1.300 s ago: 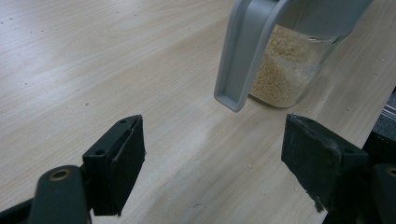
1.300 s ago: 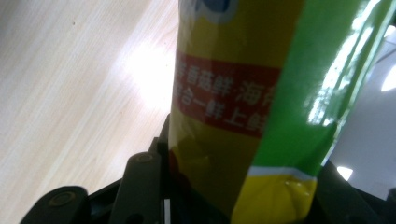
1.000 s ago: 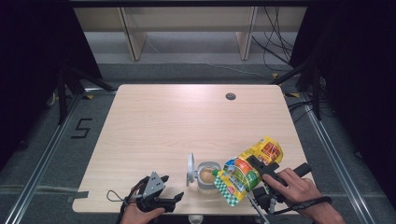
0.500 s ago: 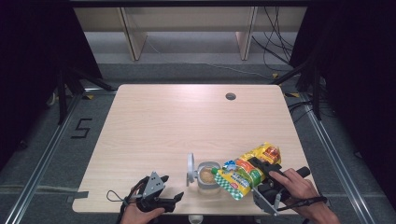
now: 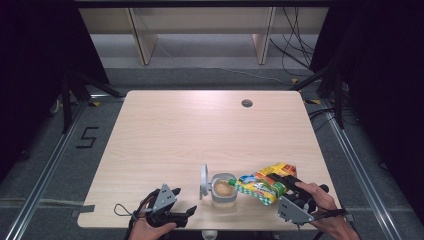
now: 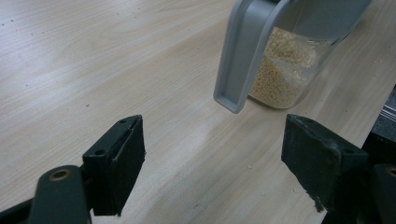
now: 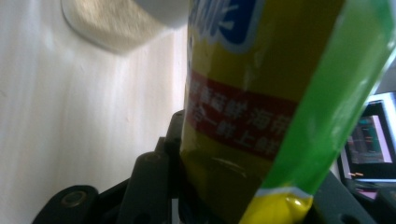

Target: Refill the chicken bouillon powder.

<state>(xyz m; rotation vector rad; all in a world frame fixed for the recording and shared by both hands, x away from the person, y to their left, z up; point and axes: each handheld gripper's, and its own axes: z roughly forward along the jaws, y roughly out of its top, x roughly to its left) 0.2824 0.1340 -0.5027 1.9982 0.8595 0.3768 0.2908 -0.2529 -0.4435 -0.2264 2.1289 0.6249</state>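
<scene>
At the table's near edge we log the yellow-green bag [image 5: 264, 182] lowered since a second ago, mouth now touching the grain-filled jar [image 5: 223, 189] (pouring seems imminent), right gripper [image 5: 285, 181] pinching it, jaws just tightening, left gripper [image 5: 192, 212] spread empty.

My right gripper [image 7: 219, 196] clamped the yellow-green packet [image 7: 261, 93], its jaws just closing further, above the wooden table [image 7: 84, 107] beside the grain-filled container [image 7: 112, 23]
</scene>
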